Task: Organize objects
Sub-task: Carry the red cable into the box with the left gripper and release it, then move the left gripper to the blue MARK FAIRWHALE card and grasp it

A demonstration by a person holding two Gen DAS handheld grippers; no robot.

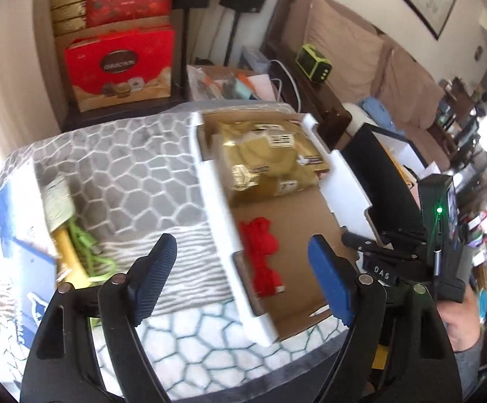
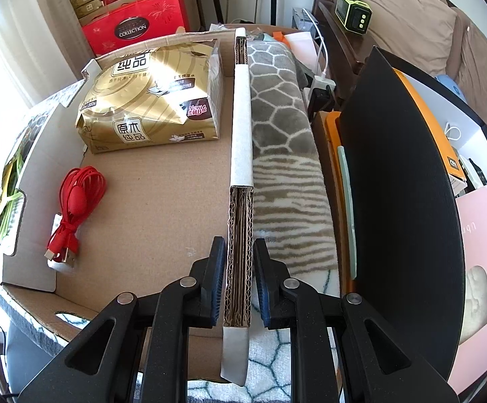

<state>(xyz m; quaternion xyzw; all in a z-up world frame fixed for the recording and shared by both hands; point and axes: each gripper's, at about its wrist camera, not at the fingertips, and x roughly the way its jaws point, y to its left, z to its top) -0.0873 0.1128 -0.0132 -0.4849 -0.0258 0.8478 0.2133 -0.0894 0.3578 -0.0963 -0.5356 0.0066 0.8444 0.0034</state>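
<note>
The right claw [image 2: 238, 285] grips the near end of the cardboard box's [image 2: 162, 208] right wall, its pads pressed on both sides of the corrugated edge. Inside the box, the red cable [image 2: 75, 201] lies against the left wall and the gold tissue pack [image 2: 149, 97] sits at the far end. The left claw [image 1: 243, 268] hangs wide open and empty above the box's left wall, with a green cable [image 1: 89, 252] on the blanket [image 1: 136, 168] left of the box.

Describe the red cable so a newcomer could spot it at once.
Find the open cardboard box lying on the grey patterned blanket. On its floor, nearer than the gold tissue pack, lies the red cable, bundled by the left wall. It is the only red thing in the box.
</note>
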